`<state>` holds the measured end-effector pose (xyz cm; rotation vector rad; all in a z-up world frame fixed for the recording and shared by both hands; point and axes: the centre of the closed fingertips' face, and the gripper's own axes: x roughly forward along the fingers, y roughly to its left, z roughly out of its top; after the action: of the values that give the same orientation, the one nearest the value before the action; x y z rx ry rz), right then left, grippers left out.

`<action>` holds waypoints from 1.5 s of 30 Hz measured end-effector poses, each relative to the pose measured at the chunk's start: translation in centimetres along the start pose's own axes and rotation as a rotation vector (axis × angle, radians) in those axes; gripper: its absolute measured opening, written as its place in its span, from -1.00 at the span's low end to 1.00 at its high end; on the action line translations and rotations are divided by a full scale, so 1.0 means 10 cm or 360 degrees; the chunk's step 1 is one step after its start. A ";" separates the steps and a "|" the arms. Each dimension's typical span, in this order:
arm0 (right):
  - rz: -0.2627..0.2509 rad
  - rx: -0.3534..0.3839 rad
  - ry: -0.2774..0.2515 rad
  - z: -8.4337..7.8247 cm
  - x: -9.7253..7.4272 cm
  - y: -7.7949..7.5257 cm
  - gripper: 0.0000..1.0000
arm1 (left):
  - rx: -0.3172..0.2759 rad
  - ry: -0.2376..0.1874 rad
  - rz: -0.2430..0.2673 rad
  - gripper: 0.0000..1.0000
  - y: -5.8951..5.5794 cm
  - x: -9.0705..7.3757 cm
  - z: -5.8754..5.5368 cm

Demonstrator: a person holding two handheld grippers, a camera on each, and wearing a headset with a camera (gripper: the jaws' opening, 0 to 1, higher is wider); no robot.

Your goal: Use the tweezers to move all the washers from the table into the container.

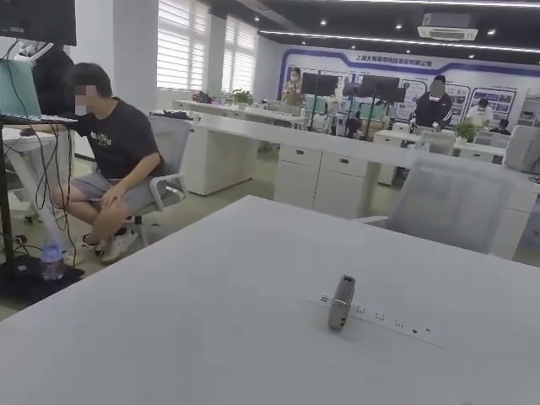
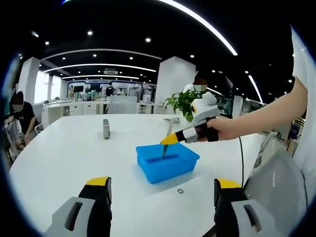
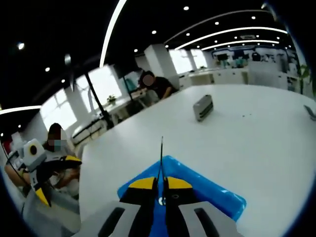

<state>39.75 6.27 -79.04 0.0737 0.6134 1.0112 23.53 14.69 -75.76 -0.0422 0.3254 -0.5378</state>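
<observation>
A blue container (image 2: pixel 168 165) sits open-topped on the white worktop (image 2: pixel 74 158). Its inside looks plain blue from the left gripper view, and whether any washers lie in it cannot be told. One small washer (image 2: pixel 180 190) rests on the worktop just beside the container's near corner, apart from its wall.

The right gripper (image 2: pixel 169 140), held in a hand (image 2: pixel 224 129), hangs above the container. Its yellow-tipped jaws are closed narrow on the tweezers (image 2: pixel 164 150), which point down so that their tips sit inside the container's rim. In the right gripper view the same jaws stand almost together around the thin tweezers (image 3: pixel 161 158), with the container (image 3: pixel 207 190) straight below them.

The left gripper (image 2: pixel 163 181) is on the near side of the container, its jaws spread wide with nothing between them and touching nothing.

Beyond the container, well apart from it, a small silver box (image 2: pixel 106 128) stands on the worktop. The head view shows this box (image 1: pixel 341 301) next to a row of sockets (image 1: pixel 384 320) set in the worktop.
</observation>
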 end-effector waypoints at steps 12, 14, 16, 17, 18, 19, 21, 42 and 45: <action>-0.0025 -0.0254 0.0131 -0.23 0.14 0.03 -0.93 | 0.0001 0.0021 -0.0004 0.73 0.00 0.00 -0.03; -0.0028 -0.0276 0.0136 -0.23 0.15 0.06 -0.93 | 0.0001 0.0024 -0.0003 0.73 0.00 0.00 -0.03; -0.0028 -0.0299 0.0138 -0.23 0.15 0.09 -0.93 | -0.0002 0.0023 0.0000 0.73 0.00 0.00 -0.03; -0.0031 -0.0312 0.0143 -0.23 0.15 0.11 -0.93 | -0.0002 0.0022 0.0002 0.73 0.00 0.00 -0.03; -0.0029 -0.0318 0.0144 -0.23 0.14 0.12 -0.93 | -0.0003 0.0020 0.0002 0.73 0.00 0.00 -0.03; -0.0028 -0.0328 0.0147 -0.24 0.14 0.14 -0.93 | -0.0003 0.0021 0.0002 0.73 0.00 0.00 -0.03; -0.0029 -0.0345 0.0150 -0.25 0.14 0.14 -0.93 | -0.0001 0.0023 0.0001 0.73 0.00 0.00 -0.03; -0.0039 -0.0390 0.0013 -0.08 -0.03 0.10 -0.91 | 0.0006 0.0044 -0.0017 0.74 -0.03 0.02 -0.06; -0.0029 -0.0431 -0.0037 0.00 -0.13 0.21 -0.92 | 0.0003 0.0046 -0.0021 0.74 -0.04 0.02 -0.06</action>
<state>37.64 6.41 -77.77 -0.1582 0.4509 1.0658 23.27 14.30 -76.33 -0.0349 0.3532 -0.5520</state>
